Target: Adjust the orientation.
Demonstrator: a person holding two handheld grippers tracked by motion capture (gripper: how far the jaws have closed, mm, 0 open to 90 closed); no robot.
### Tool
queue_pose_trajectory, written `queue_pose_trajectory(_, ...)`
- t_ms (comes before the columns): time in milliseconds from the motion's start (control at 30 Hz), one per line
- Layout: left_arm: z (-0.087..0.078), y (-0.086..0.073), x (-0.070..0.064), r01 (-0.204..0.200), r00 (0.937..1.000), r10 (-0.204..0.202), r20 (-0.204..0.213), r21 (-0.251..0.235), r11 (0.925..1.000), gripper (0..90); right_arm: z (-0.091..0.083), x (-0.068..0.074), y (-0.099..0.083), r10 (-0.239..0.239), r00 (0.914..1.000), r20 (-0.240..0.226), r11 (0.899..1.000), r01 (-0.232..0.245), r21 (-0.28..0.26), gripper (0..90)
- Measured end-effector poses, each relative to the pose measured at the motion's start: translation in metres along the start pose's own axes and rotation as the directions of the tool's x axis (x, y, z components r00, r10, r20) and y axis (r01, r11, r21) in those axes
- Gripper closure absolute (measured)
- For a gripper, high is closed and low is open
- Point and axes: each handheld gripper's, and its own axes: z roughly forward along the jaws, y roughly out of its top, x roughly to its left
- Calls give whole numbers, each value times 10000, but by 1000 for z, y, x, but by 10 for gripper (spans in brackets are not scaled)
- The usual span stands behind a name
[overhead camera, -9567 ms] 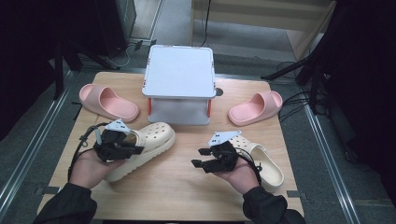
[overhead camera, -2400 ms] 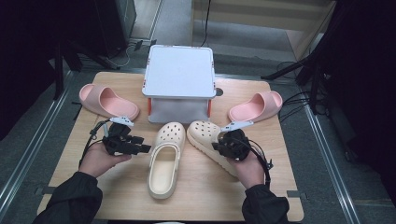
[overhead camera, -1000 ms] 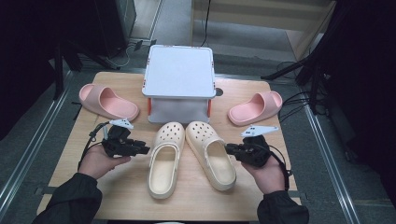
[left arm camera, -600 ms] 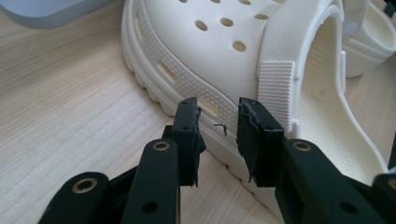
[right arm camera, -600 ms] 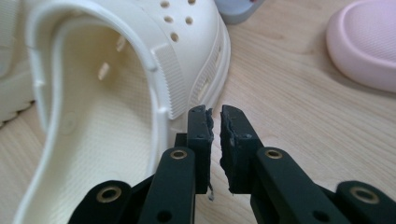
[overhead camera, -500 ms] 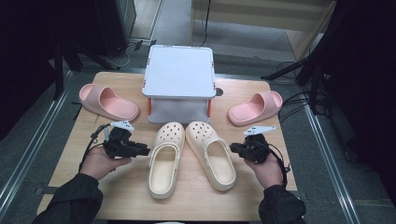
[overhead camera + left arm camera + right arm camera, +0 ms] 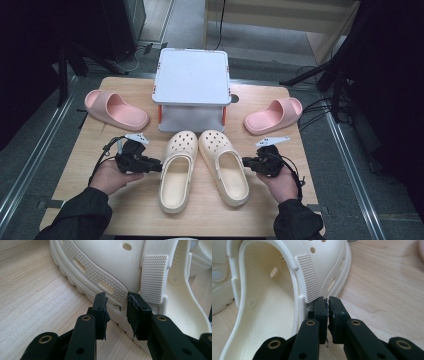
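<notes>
Two cream clogs lie side by side, toes toward the far side, in the middle of the wooden table (image 7: 125, 210): the left clog (image 7: 177, 170) and the right clog (image 7: 224, 167). My left gripper (image 7: 154, 165) points at the left clog's outer side. In the left gripper view the gripper (image 7: 116, 306) is open, its tips just short of the ribbed sole edge of the clog (image 7: 107, 262). My right gripper (image 7: 247, 162) sits at the right clog's outer side. In the right gripper view that gripper (image 7: 327, 302) is shut on nothing, beside the clog (image 7: 267, 302).
A white lidded box (image 7: 192, 85) with red latches stands just beyond the clogs' toes. One pink slide (image 7: 116, 109) lies at the far left, another pink slide (image 7: 273, 115) at the far right. Bare wood runs along the near edge.
The clogs were brought from the two sides to lie together at the centre. My right gripper let go of the right clog and drew back to its outer side; the left one edged closer.
</notes>
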Motion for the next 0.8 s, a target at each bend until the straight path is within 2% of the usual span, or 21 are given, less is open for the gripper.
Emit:
queue_pose_trajectory(167,1,0,0,65,9999,-65,85,-2,10000,689,1,8,-2,-10,9994,-337,10000,12,82,854)
queue_pose_trajectory(267,3,0,-2,101,9995,-102,298,57,9999,688,3,13,-3,24,9985,-549,9999,-17,129,852)
queue_pose_trajectory(567,7,2,-9,-220,9989,213,409,167,9996,687,8,20,-4,-13,9970,-770,9998,29,196,842)
queue_pose_trajectory(600,8,2,-10,-276,9991,272,324,137,9995,687,10,22,-4,-124,9967,-805,9995,146,271,835)
queue_pose_trajectory(667,10,3,-13,-351,9985,341,431,215,9992,690,13,29,-2,-386,9967,-712,9988,406,270,835)
queue_pose_trajectory(800,10,3,-15,-438,9981,428,454,220,9988,705,15,31,-2,-429,9969,-652,9988,444,212,835)
